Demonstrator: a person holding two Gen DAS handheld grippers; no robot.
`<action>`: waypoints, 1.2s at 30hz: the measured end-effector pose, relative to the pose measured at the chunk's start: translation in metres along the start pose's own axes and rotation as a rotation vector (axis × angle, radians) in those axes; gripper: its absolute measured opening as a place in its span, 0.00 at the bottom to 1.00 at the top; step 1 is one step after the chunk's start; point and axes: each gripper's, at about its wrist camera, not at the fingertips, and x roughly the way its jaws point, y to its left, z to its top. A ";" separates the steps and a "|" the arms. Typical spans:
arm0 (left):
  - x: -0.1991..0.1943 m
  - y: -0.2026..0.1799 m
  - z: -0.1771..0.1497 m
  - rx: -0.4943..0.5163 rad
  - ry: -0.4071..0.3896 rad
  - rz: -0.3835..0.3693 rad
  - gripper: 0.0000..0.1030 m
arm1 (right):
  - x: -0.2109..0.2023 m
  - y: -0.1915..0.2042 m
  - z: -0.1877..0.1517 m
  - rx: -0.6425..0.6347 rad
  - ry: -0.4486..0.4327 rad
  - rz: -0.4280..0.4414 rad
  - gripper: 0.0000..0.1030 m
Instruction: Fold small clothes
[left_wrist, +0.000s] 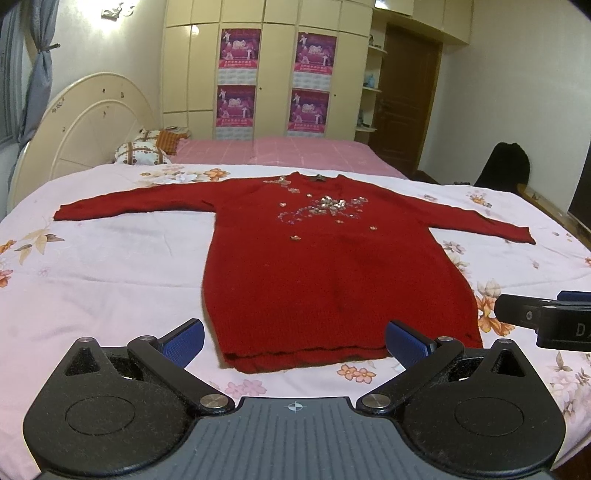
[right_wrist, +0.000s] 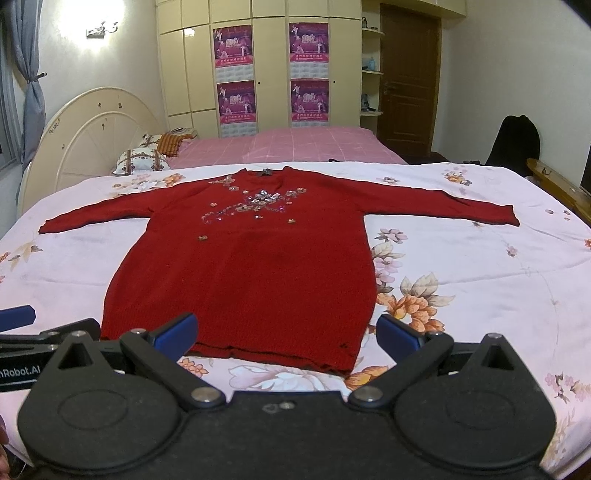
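Both claws spread wide, gripping nothing: left gripper (left_wrist: 293, 341) off the hem's left corner, right gripper (right_wrist: 286, 334) off its right corner, each just short of the red sweater (left_wrist: 332, 266). Lies flat on floral sheet (left_wrist: 110, 280), long axis running away, hem nearest, collar farthest, sleeves outspread. No containers seen.
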 end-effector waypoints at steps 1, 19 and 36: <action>0.000 0.000 0.000 0.000 0.000 -0.001 1.00 | 0.000 0.000 0.000 0.000 -0.001 0.000 0.99; 0.000 0.001 0.000 0.006 0.001 -0.003 1.00 | -0.001 0.002 0.000 -0.005 0.003 -0.001 0.99; 0.000 0.001 0.001 0.009 0.003 0.002 1.00 | 0.002 0.006 0.001 -0.013 0.008 -0.001 0.99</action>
